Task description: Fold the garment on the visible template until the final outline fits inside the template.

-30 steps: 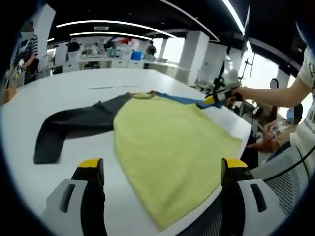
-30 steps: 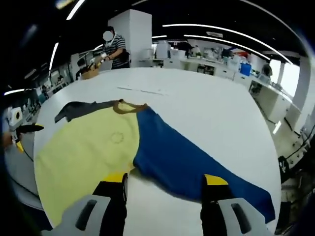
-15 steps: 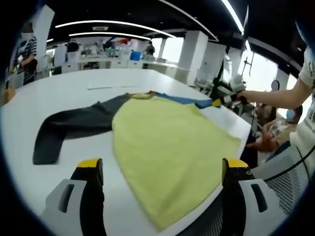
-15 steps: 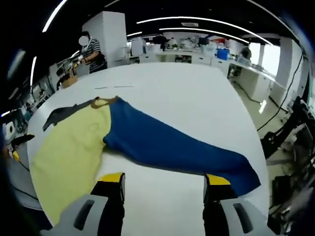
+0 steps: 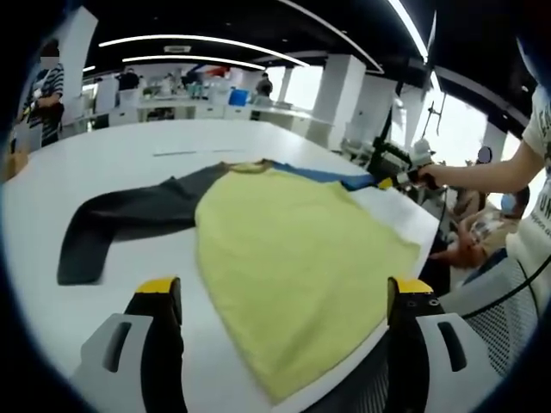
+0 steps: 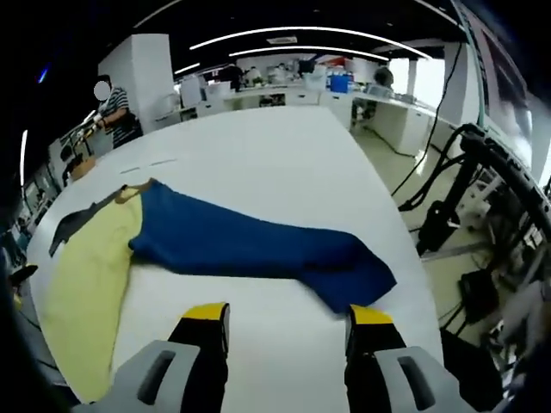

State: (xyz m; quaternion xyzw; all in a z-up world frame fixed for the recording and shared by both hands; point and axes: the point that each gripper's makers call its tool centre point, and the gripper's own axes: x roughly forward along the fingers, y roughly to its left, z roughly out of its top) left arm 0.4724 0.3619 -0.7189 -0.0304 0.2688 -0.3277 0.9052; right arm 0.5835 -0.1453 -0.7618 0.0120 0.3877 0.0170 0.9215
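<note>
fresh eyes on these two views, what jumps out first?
The garment: its yellow body spreads over the near part of the white table in the left gripper view, with a dark grey sleeve stretched out to the left. In the right gripper view the blue sleeve lies flat across the table, just beyond the open right gripper. The left gripper is open too, with the yellow body's near edge between its fingers.

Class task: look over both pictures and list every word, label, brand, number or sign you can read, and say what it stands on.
None can be read.
The garment is plain yellow, with a grey sleeve and a blue sleeve; no print shows.
The white table bears no readable marking.
Things on the far benches are too small and blurred.
</note>
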